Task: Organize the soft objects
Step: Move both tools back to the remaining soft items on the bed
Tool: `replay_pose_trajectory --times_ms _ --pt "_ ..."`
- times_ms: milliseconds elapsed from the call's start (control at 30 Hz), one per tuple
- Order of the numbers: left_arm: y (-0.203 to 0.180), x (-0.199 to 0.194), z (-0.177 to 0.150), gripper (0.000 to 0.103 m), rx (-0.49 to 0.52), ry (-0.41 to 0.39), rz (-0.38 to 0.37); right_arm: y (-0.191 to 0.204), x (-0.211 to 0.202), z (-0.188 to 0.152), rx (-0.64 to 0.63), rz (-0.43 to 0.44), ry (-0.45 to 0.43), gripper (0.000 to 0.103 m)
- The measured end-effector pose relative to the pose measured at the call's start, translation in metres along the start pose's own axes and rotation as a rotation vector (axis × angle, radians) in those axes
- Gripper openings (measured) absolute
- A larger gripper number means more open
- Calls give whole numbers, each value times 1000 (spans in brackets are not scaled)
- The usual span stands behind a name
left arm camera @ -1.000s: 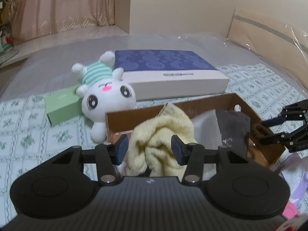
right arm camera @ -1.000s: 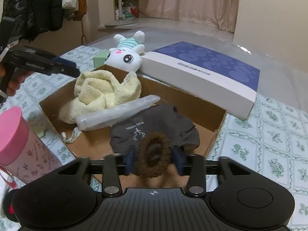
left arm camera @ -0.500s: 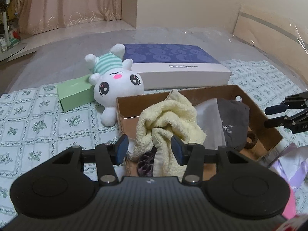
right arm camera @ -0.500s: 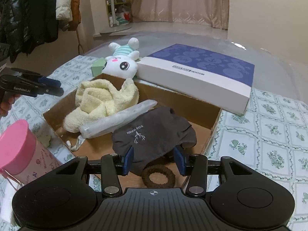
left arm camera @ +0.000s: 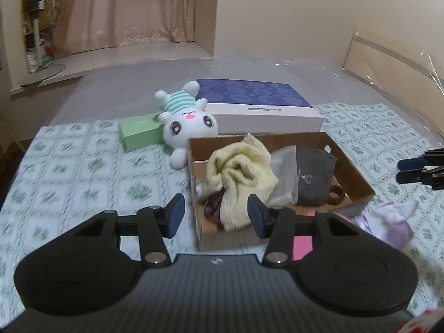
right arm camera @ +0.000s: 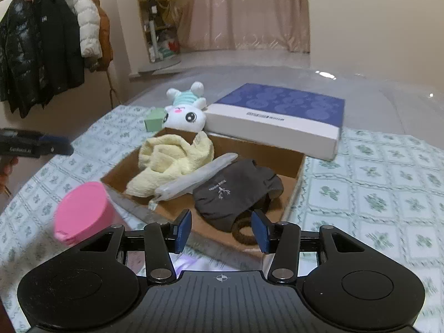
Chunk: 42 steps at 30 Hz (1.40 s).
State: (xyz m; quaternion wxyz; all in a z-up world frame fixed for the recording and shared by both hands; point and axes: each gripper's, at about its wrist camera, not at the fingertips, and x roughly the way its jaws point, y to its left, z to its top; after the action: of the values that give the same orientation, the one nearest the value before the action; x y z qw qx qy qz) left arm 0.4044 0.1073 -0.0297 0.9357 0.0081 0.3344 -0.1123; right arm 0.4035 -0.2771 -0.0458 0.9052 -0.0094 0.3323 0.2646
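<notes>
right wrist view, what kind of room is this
Most likely a bedroom at home. Coats hang on a rail by the wall, a curtain covers the far side, and the cardboard box sits on a quilted floral cover like bedding.

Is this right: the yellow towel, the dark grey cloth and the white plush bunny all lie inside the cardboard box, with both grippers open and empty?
Not quite. The white plush bunny lies outside the cardboard box, on the bedspread against its far wall, as the right wrist view shows. The yellow towel and dark grey cloth are inside, and the left gripper and right gripper are open and empty.

Crumpled yellow towel (left arm camera: 241,172) in box (left arm camera: 358,177), perhaps overhanging
</notes>
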Motion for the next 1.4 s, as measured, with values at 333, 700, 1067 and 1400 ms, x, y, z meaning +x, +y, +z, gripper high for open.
replay_pose_trajectory --times_ms 333,700,1067,1400 --pt "-7 -100 -57 47 -89 -7 93 42 -91 -37 48 -18 -87 50" --pt "-36 -188 -118 47 -155 -37 120 90 -153 -98 137 27 -85 56" --pt "-89 -246 -157 47 -162 -51 168 123 -199 -140 240 73 -100 56" --pt "-142 -257 -183 48 -111 -35 176 158 -215 -167 218 66 -105 56"
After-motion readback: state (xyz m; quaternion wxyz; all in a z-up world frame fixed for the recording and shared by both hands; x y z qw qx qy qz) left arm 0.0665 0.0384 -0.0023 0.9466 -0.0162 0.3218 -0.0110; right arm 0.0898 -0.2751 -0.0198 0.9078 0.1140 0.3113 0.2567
